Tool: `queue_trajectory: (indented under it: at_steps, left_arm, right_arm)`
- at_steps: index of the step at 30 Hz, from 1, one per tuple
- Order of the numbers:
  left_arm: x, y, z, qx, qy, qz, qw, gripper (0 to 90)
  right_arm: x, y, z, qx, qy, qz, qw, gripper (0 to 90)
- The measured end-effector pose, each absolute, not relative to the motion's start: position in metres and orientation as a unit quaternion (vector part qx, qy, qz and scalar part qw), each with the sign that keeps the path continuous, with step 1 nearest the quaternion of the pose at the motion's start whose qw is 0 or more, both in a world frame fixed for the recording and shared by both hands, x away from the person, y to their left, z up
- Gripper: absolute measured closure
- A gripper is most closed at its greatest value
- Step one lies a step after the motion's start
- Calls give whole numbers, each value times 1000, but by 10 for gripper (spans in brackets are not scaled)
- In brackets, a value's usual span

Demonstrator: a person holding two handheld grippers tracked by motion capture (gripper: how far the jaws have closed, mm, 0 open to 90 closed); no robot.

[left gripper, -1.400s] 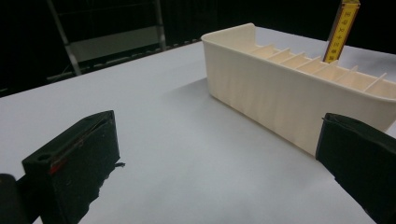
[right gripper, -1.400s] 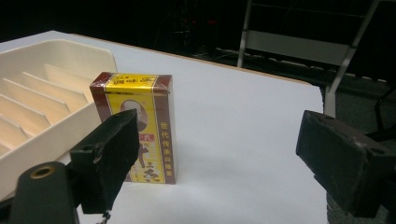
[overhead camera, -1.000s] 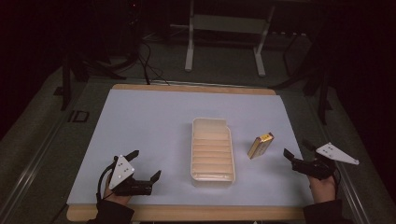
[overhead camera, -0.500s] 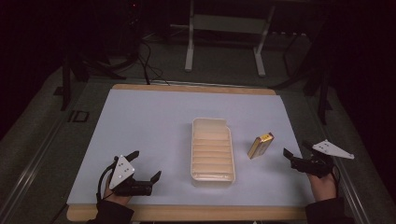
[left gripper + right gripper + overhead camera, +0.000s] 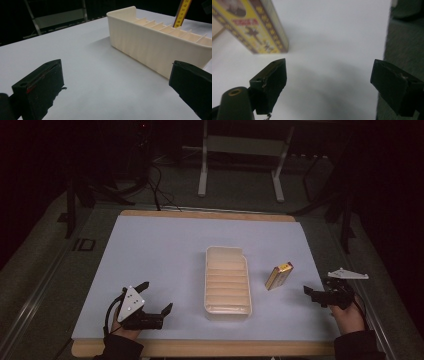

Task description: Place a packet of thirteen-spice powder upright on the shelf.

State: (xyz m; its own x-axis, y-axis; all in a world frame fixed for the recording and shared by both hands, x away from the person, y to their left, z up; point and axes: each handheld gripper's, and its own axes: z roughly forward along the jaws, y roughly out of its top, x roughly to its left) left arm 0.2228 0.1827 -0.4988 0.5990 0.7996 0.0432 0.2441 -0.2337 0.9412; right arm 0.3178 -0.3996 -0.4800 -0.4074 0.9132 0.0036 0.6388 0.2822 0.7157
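Since 1 s ago: right gripper (image 5: 317, 296) shifted a bit outward w/ its grey plate; left gripper (image 5: 156, 298) unchanged. Both sets of jaws spread wide, holding nothing. Yellow box (image 5: 252, 27) sits ahead-left of right jaws, not touching. Cream divided tray (image 5: 160, 47) lies ahead-right of left jaws on white table (image 5: 165, 250).

A cream ribbed tray (image 5: 227, 281), a yellow-and-brown printed box (image 5: 278, 276), a pale lilac-white table sheet (image 5: 165, 250), black claws
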Motion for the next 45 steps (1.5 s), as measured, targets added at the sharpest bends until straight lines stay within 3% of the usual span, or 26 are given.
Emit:
queue_trajectory:
  at_steps: [8,17,24,33,45]
  left_arm:
    - [223,182,-499,738,353,272,507,0]
    - [223,181,-499,742,351,270,503,0]
    - [223,181,-499,742,352,270,502,0]
    - [223,180,-500,748,349,271,495,0]
    - [223,181,-500,747,350,268,498,0]
  right_arm:
    - [324,-398,-476,517,804,265,124,135]
    - [328,-397,-473,505,839,190,73,135]
    - [331,-396,-471,492,860,137,8,140]
    - [331,-393,-470,461,885,63,-24,163]
    - [327,-383,-475,386,917,-19,-100,134]
